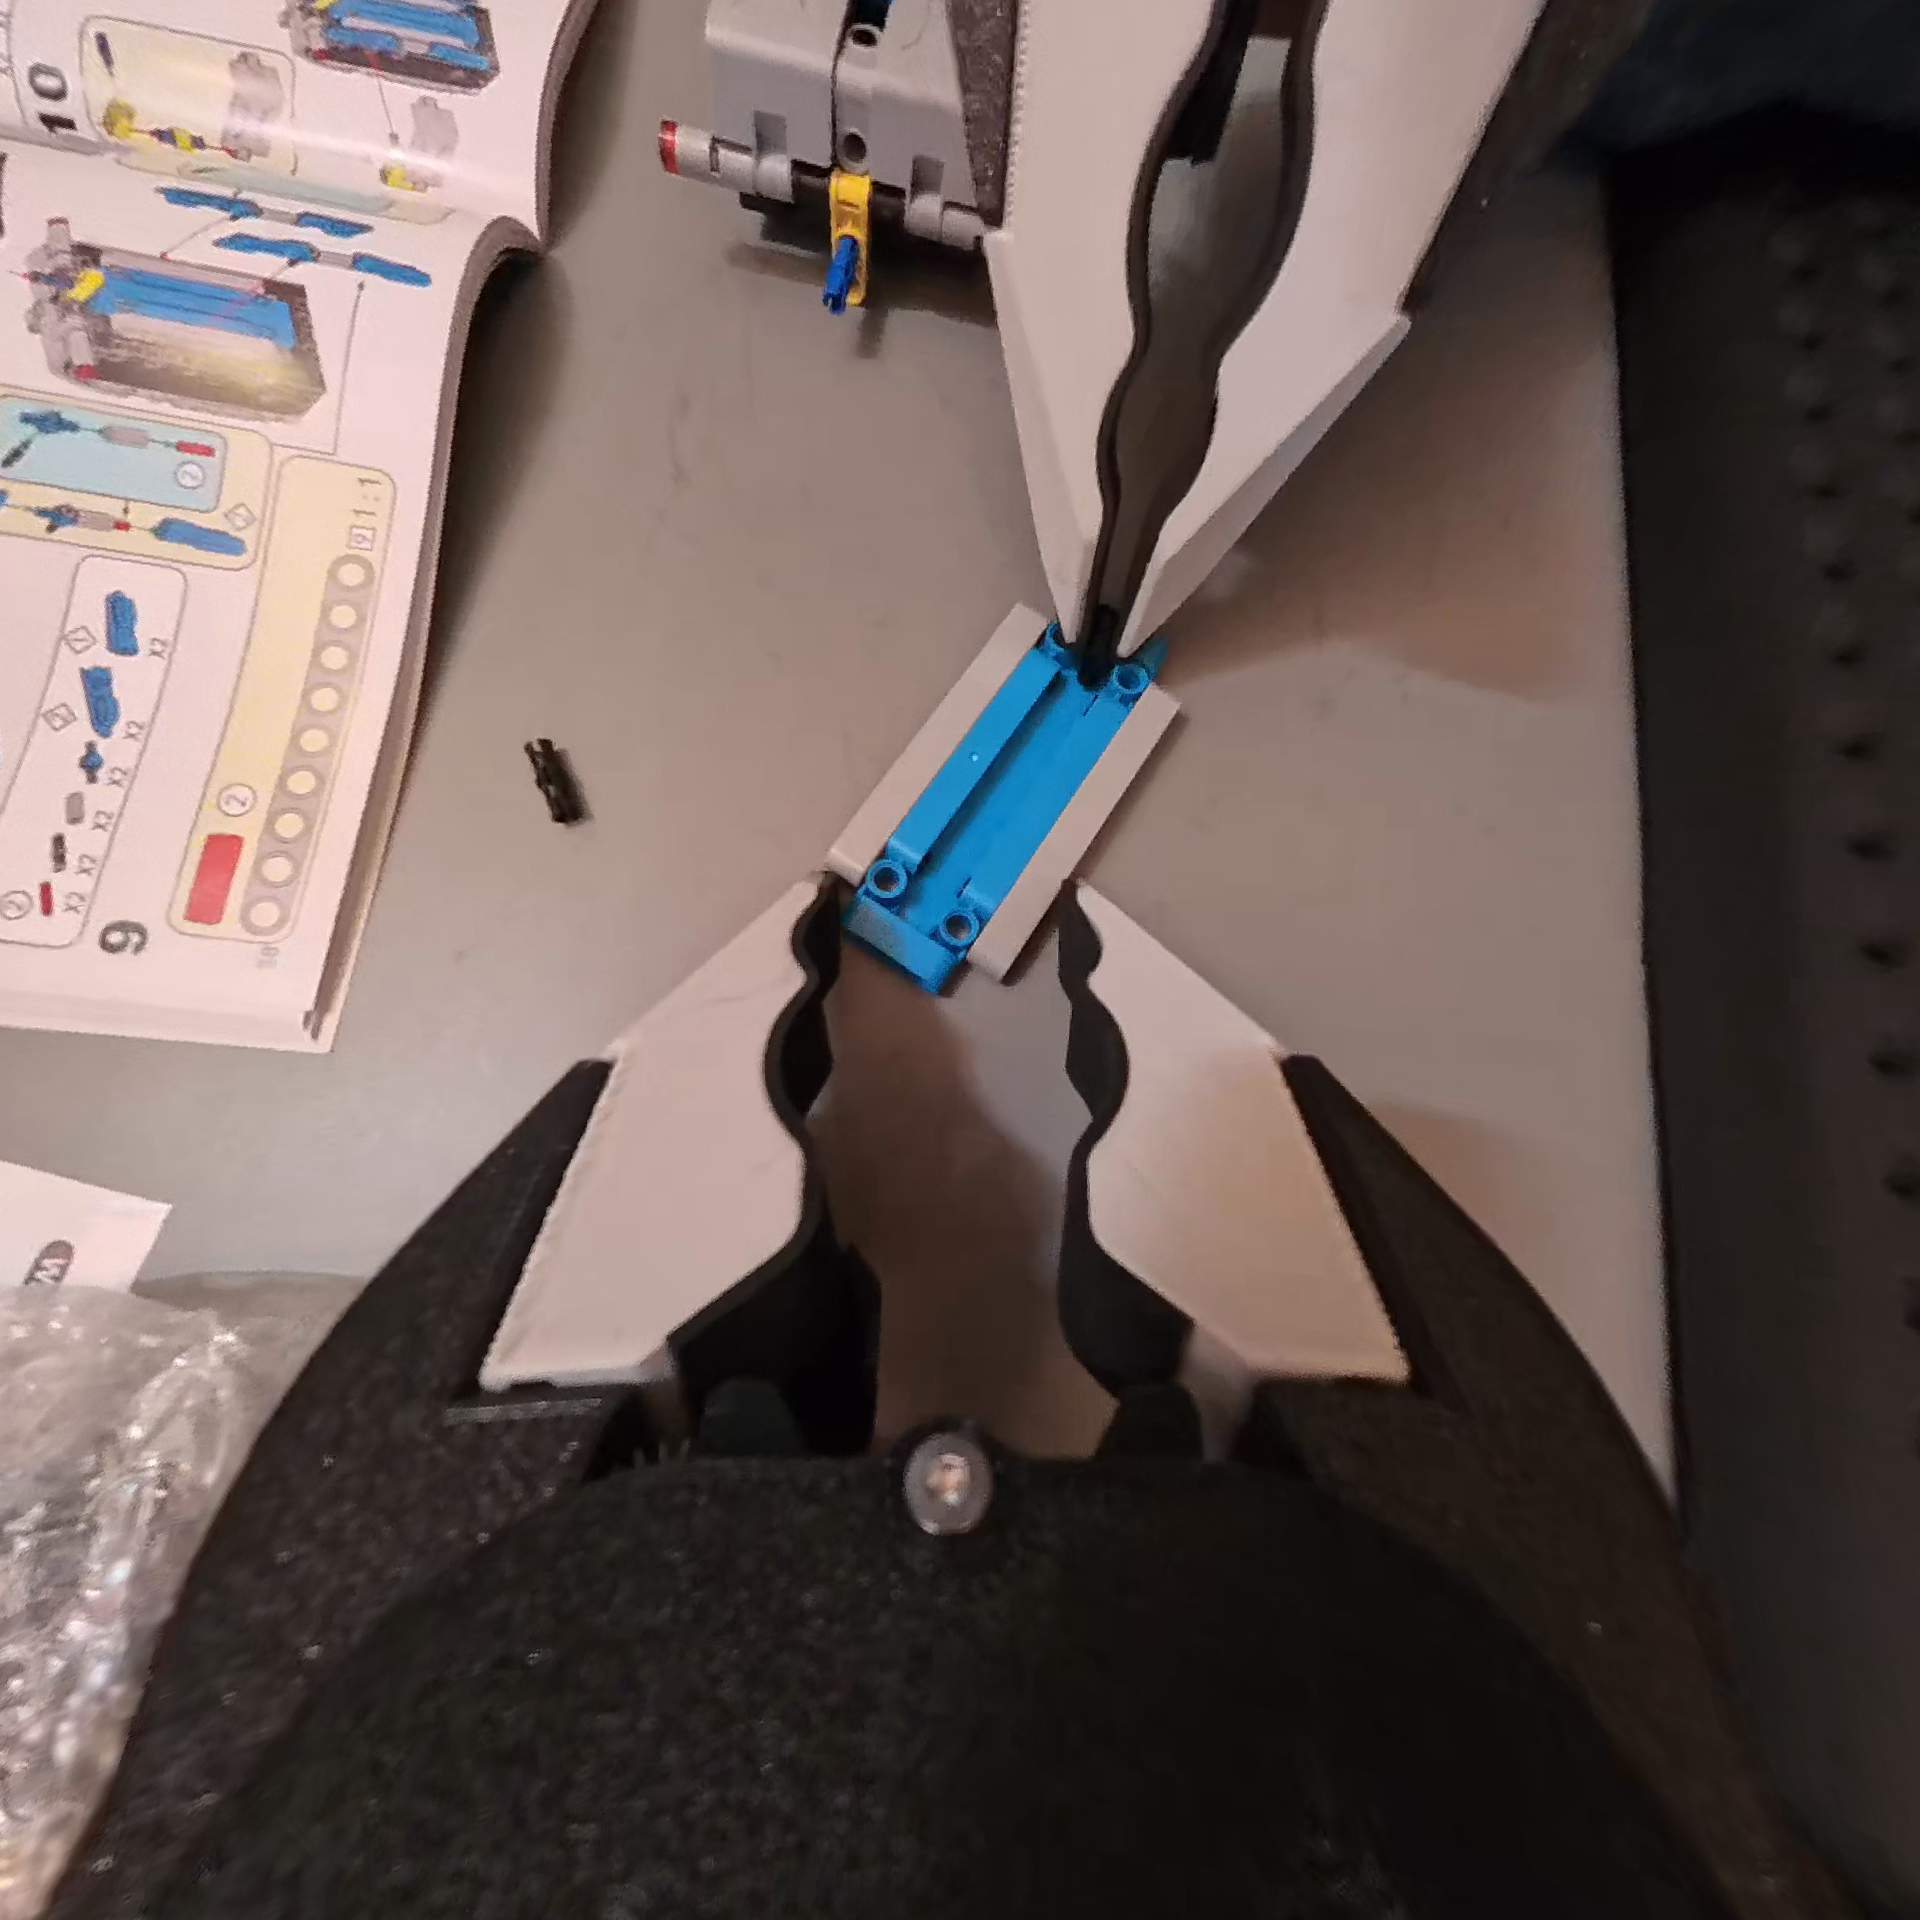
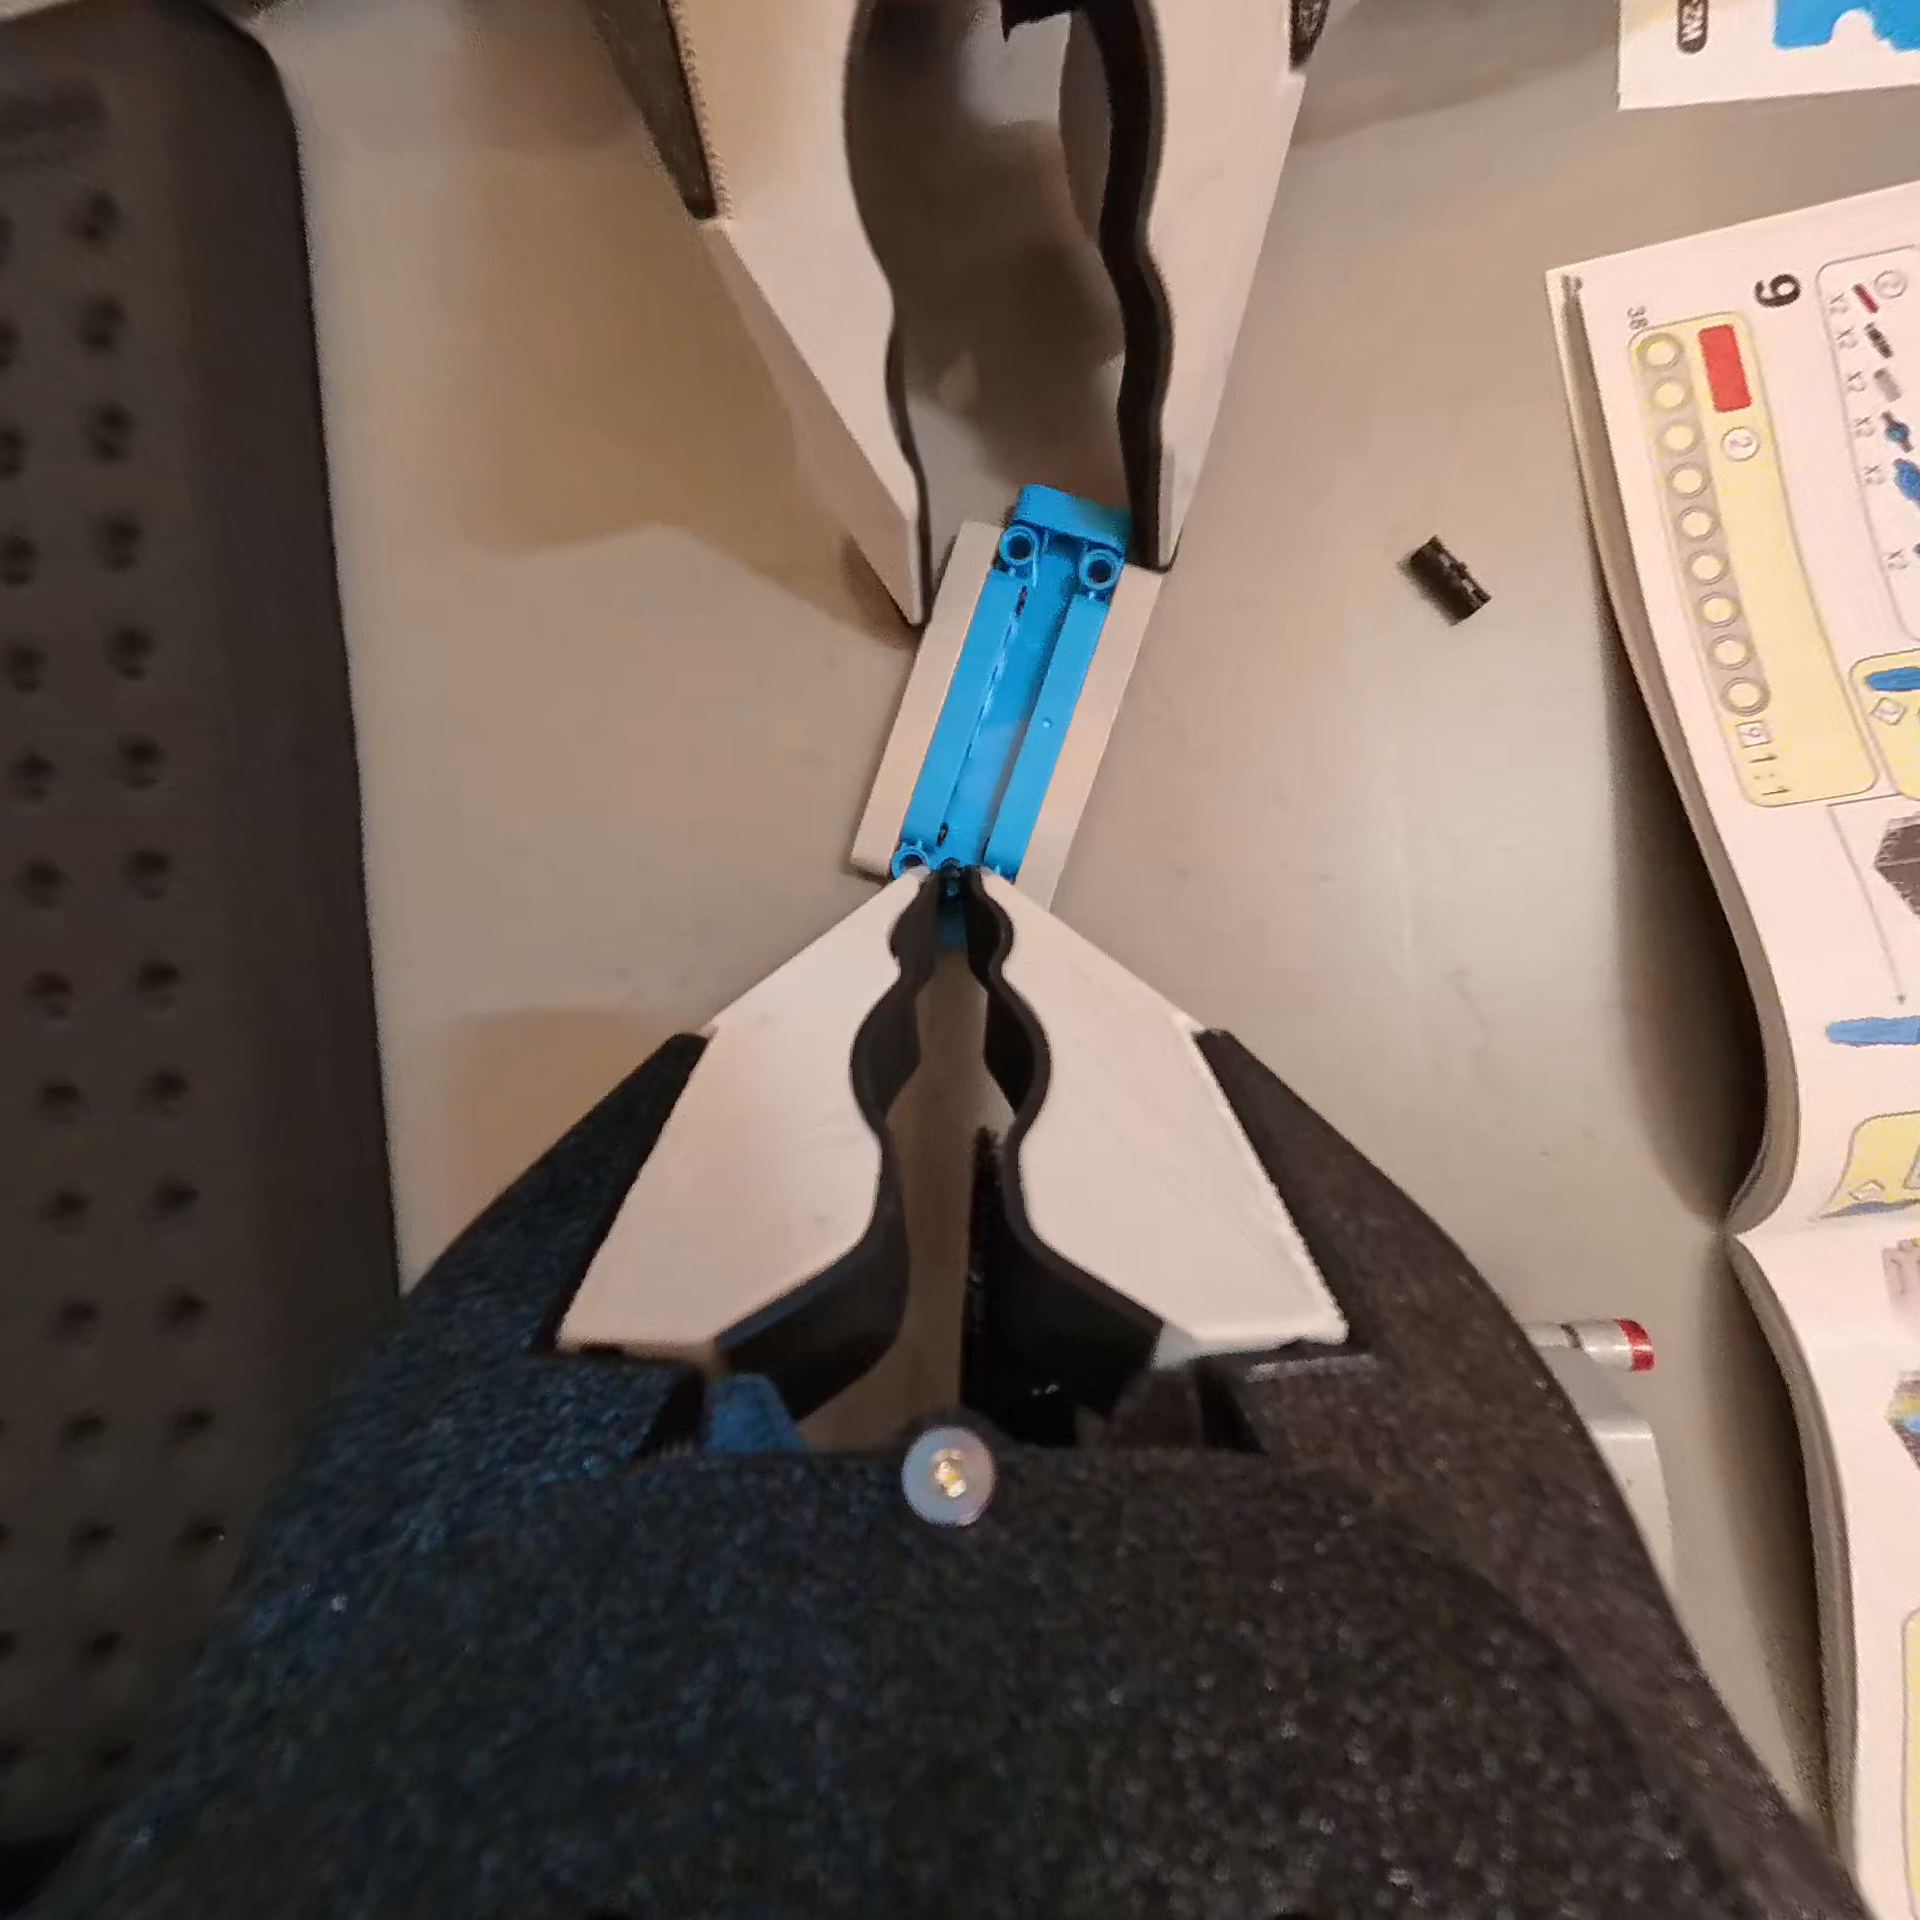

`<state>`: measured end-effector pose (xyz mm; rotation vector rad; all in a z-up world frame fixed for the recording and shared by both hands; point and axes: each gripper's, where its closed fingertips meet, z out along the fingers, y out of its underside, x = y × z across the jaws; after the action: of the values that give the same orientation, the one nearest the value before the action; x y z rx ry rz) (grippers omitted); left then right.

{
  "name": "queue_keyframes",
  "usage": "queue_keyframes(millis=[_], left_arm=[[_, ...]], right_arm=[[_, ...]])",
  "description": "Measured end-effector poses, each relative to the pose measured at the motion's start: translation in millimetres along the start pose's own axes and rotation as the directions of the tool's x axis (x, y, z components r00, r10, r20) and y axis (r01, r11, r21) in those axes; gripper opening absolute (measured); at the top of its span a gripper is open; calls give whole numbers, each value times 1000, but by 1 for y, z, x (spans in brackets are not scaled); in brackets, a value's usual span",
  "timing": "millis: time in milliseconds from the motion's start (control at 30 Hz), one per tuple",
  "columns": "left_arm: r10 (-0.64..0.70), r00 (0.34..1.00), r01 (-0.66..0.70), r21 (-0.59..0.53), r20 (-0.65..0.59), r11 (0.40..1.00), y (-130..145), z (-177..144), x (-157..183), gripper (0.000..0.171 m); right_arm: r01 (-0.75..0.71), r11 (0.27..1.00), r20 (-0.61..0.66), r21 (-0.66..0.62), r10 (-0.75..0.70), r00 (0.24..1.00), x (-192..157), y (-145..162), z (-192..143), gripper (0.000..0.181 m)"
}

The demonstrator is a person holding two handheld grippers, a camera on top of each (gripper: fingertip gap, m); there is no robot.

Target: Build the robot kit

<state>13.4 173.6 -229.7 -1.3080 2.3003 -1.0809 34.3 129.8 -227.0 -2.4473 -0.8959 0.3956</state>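
A: What lies on the counter (image 1: 727, 582)?
B: An open instruction booklet (image 1: 208, 499) along one edge, and a small black connector pin (image 1: 556, 779) lying loose just beside it.
A: And beyond?
B: A grey motor block (image 1: 831, 135) with a yellow and blue pin, crinkled clear plastic bags (image 1: 94, 1538) at a corner, and a perforated dark mat (image 2: 135, 727) past the counter's edge.

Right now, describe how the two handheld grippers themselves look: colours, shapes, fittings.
Both match. The left gripper and the right gripper each have two pale grey, wedge-shaped fingers tapering to points, lined inside with wavy black rubber pads. The bodies are rough, speckled black, with one silver screw centred behind the fingers. The right body looks bluish. No cables or sleeves show.
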Motion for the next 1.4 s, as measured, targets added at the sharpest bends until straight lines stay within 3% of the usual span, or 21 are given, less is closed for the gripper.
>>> queue_keyframes(millis=[167,233,367,500,567,633,767,833,1033,1133,1200,1267,1400], left_arm=[[-145,988,142,50,58,989,-3,-3,7,37],[-208,975,199,104,81,974,-8,-10,7,28],[-344,939,334,227,3,915,-23,-25,21,35],[-381,920,385,390,-91,836,-62,-42,33,36],[-356,934,315,379,41,870,-67,-36,26,38],[-304,947,250,357,103,900,-71,-29,27,53],[-251,968,234,324,11,917,-79,-9,46,50],[-234,971,213,259,50,942,-68,9,44,48],[-240,961,190,296,140,936,-66,15,25,34],[-208,966,168,235,156,957,-56,21,28,42],[-197,961,151,225,195,962,-55,22,26,36],[-215,950,167,213,228,963,-51,21,20,12],[-306,936,265,223,176,938,-43,17,17,6]], right_arm=[[23,999,-24,44,-22,999,2,0,-1,3],[21,997,-27,78,-19,999,1,-2,-1,3],[2,992,-24,127,1,1000,-1,-4,-3,3],[-20,977,-35,214,28,999,0,-14,-7,3],[-27,973,-38,231,36,999,1,-16,-6,3],[-42,968,-31,246,52,998,2,-16,-6,3],[-81,964,-36,255,93,995,8,-13,-7,3],[-95,963,-44,251,109,993,12,-10,-6,3],[-119,950,-21,289,131,991,14,-12,-14,3],[-131,931,24,339,131,991,9,-21,-23,3],[-122,925,10,359,127,992,9,-26,-28,3],[-107,936,-4,335,115,993,9,-22,-26,3],[-77,941,-46,329,97,994,12,-21,-29,3]])
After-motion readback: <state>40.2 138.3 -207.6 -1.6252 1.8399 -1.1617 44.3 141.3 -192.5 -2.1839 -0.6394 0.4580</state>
